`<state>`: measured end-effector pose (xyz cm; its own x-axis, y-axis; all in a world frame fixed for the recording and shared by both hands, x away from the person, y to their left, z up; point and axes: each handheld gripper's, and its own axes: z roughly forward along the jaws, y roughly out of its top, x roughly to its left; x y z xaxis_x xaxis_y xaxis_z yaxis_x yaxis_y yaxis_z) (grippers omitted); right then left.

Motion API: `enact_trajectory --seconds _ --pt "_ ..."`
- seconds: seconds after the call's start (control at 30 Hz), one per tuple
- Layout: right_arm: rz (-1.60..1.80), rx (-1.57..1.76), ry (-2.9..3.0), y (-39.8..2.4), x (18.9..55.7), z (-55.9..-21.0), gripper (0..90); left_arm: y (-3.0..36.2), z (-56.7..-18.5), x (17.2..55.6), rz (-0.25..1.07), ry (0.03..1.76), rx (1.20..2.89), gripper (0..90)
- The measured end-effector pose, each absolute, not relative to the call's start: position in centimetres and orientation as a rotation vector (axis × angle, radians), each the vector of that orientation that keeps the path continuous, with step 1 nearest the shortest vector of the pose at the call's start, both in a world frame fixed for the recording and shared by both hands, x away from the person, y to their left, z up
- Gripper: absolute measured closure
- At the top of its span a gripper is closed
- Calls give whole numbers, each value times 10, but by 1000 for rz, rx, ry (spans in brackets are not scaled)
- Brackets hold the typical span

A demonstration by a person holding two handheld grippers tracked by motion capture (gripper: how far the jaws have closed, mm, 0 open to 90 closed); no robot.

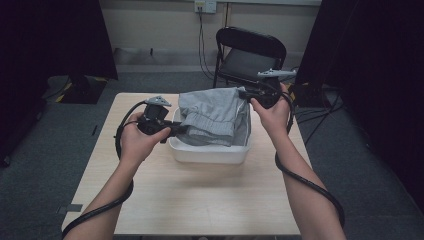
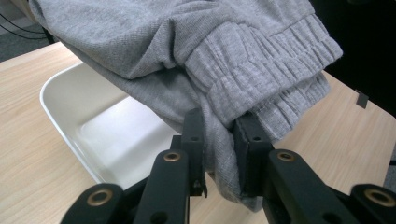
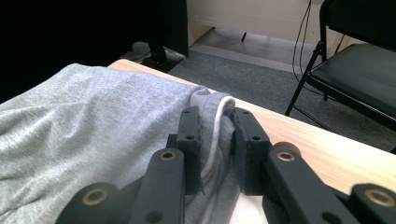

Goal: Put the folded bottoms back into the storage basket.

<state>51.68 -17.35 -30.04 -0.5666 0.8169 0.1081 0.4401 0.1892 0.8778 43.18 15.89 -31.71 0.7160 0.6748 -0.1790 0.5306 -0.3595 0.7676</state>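
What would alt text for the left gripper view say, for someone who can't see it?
The left gripper has its two black fingers shut on a fold of grey sweatpants, just below the ribbed elastic band. The garment hangs over a white tub that sits on a light wooden table.

a recording lab: black curtains (image 1: 55, 35), grey carpet (image 1: 30, 165), folding chair (image 1: 250, 52)

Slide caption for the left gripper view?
Left tongs clamp folded grey sweatpants over a white tub.

A black folding chair (image 1: 250, 55) stands beyond the wooden table (image 1: 200, 200).
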Motion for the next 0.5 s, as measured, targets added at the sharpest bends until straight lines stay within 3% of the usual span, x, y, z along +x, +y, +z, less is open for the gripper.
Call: enact_trajectory --seconds 0.5 --pt "1319 1201 2089 -168 526 -314 750 157 -327 436 237 918 2058 764"
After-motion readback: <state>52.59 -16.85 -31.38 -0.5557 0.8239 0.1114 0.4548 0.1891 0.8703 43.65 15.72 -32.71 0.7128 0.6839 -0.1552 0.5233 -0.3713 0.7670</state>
